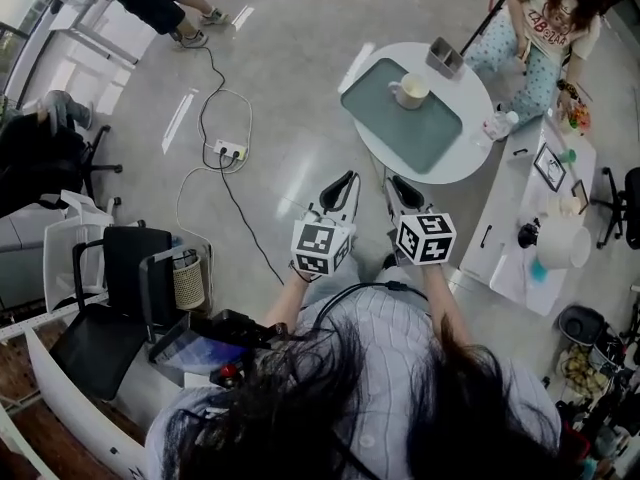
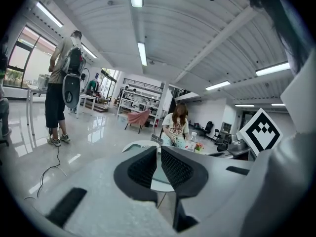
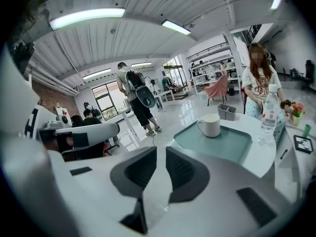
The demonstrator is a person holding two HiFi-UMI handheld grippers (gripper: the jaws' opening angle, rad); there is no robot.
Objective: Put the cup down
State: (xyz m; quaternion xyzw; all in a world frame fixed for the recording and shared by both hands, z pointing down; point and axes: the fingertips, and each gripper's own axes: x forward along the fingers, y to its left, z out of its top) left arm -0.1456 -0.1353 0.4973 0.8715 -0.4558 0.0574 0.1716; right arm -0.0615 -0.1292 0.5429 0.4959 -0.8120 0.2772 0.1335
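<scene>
A white cup (image 1: 410, 90) stands upright on a teal tray (image 1: 440, 133) on the round white table (image 1: 470, 173). In the right gripper view the cup (image 3: 211, 125) sits on the tray (image 3: 232, 142) well beyond the jaws. My left gripper (image 1: 345, 180) and right gripper (image 1: 400, 183) hang side by side in the air, short of the table's near edge. The jaws of the left gripper (image 2: 159, 149) and of the right gripper (image 3: 161, 152) stand almost together, shut, with nothing between them. Neither gripper touches the cup.
On the table are also a clear bottle (image 1: 500, 123) and a grey box (image 1: 445, 58). A person (image 1: 545, 28) sits behind it. A power strip with cable (image 1: 230, 150) lies on the floor at left, a black chair (image 1: 120, 298) nearer. A white desk (image 1: 540, 218) stands at right.
</scene>
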